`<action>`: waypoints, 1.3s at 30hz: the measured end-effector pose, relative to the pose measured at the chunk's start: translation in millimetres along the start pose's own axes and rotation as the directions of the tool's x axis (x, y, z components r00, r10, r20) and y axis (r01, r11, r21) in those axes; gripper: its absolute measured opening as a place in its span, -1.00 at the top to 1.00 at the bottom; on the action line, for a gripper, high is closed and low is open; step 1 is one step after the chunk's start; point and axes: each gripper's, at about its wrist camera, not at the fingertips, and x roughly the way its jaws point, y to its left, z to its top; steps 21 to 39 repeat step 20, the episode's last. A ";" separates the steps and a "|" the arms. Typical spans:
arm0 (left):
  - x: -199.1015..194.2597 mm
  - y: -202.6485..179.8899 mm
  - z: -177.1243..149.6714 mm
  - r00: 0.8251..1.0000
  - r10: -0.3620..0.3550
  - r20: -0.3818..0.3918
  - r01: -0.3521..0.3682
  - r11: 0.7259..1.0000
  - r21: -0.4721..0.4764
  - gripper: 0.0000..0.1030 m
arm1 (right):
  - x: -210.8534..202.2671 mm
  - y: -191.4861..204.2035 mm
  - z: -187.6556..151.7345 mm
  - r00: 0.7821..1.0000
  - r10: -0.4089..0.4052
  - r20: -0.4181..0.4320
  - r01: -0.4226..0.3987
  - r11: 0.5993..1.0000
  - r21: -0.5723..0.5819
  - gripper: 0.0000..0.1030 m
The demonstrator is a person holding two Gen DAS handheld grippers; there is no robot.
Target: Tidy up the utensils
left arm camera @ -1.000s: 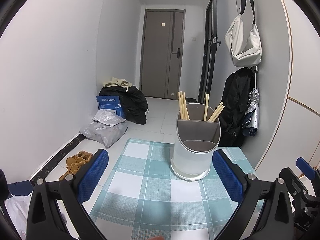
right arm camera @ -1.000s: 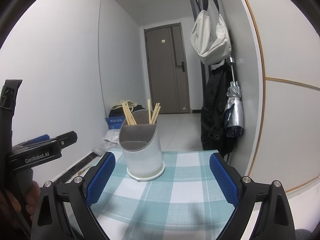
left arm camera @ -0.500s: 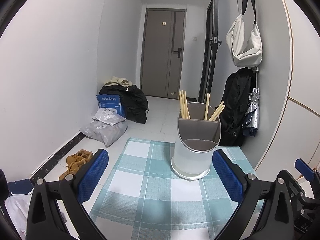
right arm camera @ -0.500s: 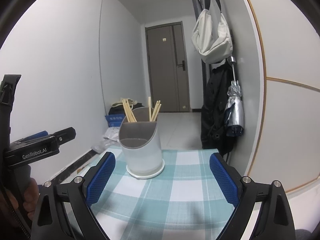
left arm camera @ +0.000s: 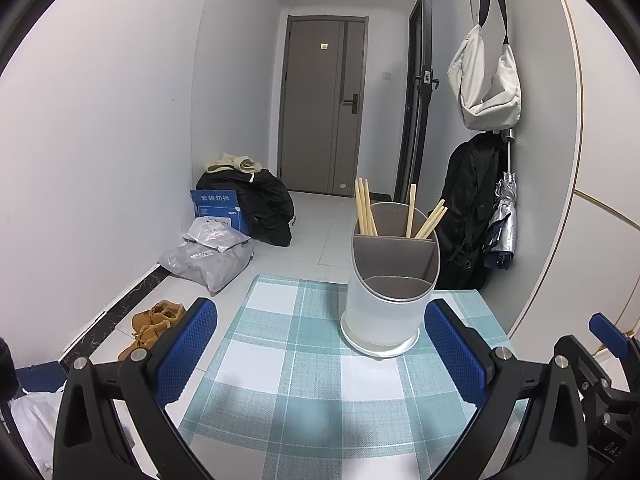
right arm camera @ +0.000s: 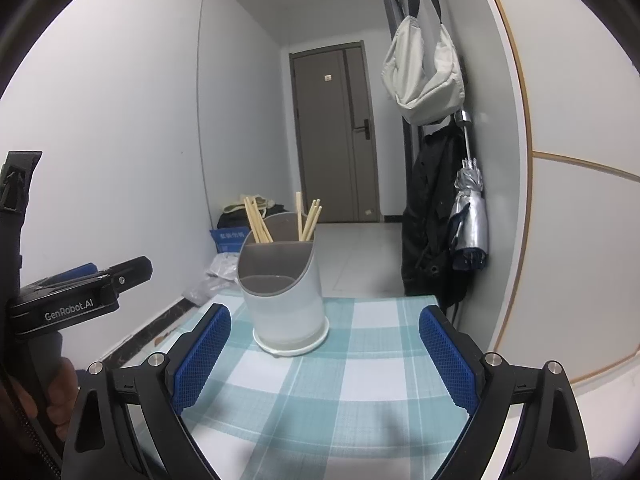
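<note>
A white utensil holder (left arm camera: 386, 308) with a grey insert stands on a teal checked table mat (left arm camera: 304, 384). Several wooden chopsticks (left arm camera: 365, 208) stand in its two rear compartments; the front compartment looks empty. My left gripper (left arm camera: 320, 344) is open and empty, held back from the holder. In the right wrist view the holder (right arm camera: 286, 304) with its chopsticks (right arm camera: 256, 220) stands ahead and slightly left of my right gripper (right arm camera: 324, 350), which is open and empty. The left gripper's body (right arm camera: 68, 304) shows at the left edge there.
The mat's far edge (left arm camera: 360, 280) drops to a tiled floor. Bags (left arm camera: 208, 256), a blue box (left arm camera: 218, 208) and brown shoes (left arm camera: 152, 324) lie on the floor to the left. A black backpack (left arm camera: 468, 216), a folded umbrella (left arm camera: 500, 224) and a white bag (left arm camera: 486, 88) hang on the right wall.
Both grippers have shifted very slightly; the holder and chopsticks have not moved. Both stay open.
</note>
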 end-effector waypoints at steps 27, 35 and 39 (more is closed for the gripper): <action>2.8 1.6 -0.4 1.000 0.029 -0.005 -0.029 0.999 -0.028 -0.96 | 0.2 0.1 0.2 1.000 -0.002 -0.003 0.002 1.000 0.011 -0.86; 2.8 1.6 -0.4 1.000 0.029 -0.005 -0.029 0.999 -0.028 -0.96 | 0.2 0.1 0.2 1.000 -0.002 -0.003 0.002 1.000 0.011 -0.86; 2.8 1.6 -0.4 1.000 0.029 -0.005 -0.029 0.999 -0.028 -0.96 | 0.2 0.1 0.2 1.000 -0.002 -0.003 0.002 1.000 0.011 -0.86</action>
